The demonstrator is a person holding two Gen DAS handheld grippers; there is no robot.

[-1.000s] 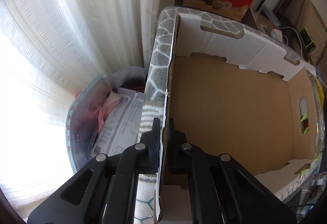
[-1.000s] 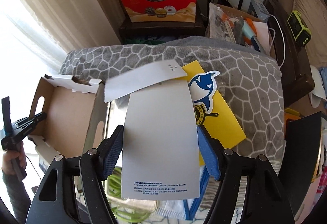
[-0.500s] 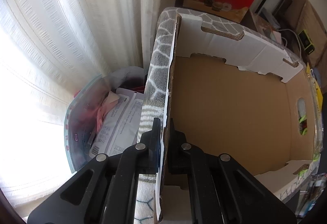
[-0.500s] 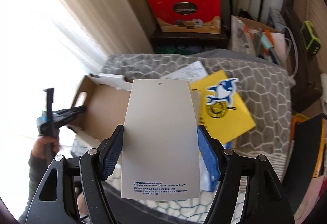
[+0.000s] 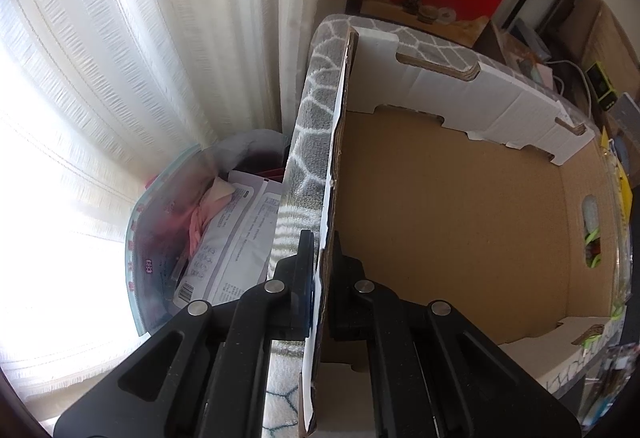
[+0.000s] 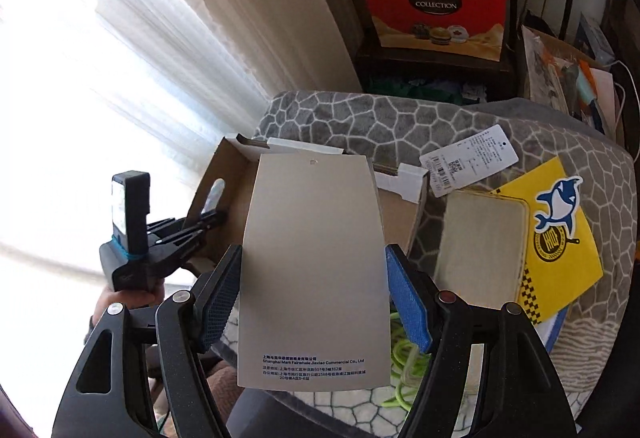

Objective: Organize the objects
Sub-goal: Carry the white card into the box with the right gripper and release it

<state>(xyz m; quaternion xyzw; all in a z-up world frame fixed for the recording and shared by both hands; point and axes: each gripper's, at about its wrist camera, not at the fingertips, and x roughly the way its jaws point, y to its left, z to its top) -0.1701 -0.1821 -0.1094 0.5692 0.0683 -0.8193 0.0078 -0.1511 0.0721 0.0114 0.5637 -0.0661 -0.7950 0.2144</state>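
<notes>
My left gripper (image 5: pixel 322 238) is shut on the near side wall of an open cardboard box (image 5: pixel 440 218), whose brown floor is bare. In the right wrist view that gripper (image 6: pixel 216 216) grips the box (image 6: pixel 232 182) at its left wall, with a person's hand on its handle. My right gripper (image 6: pixel 313 250) is shut on a plain grey card (image 6: pixel 312 298) with small printed text at its bottom edge. The blue pads (image 6: pixel 404 298) press on the card's two long edges. The card hangs in front of the box and hides most of its inside.
The box rests on a grey stone-pattern blanket (image 6: pixel 360 118). On the blanket to the right lie a white barcode tag (image 6: pixel 468 164), a beige notebook (image 6: pixel 480 238) and a yellow booklet with a whale sticker (image 6: pixel 560 238). A clear bin of papers (image 5: pixel 200 238) stands by the curtain. A red gift box (image 6: pixel 436 10) is behind.
My right gripper has carried the grey card up and left, from over the yellow booklet to in front of the box. The white tag stays on the blanket. The left gripper has not moved.
</notes>
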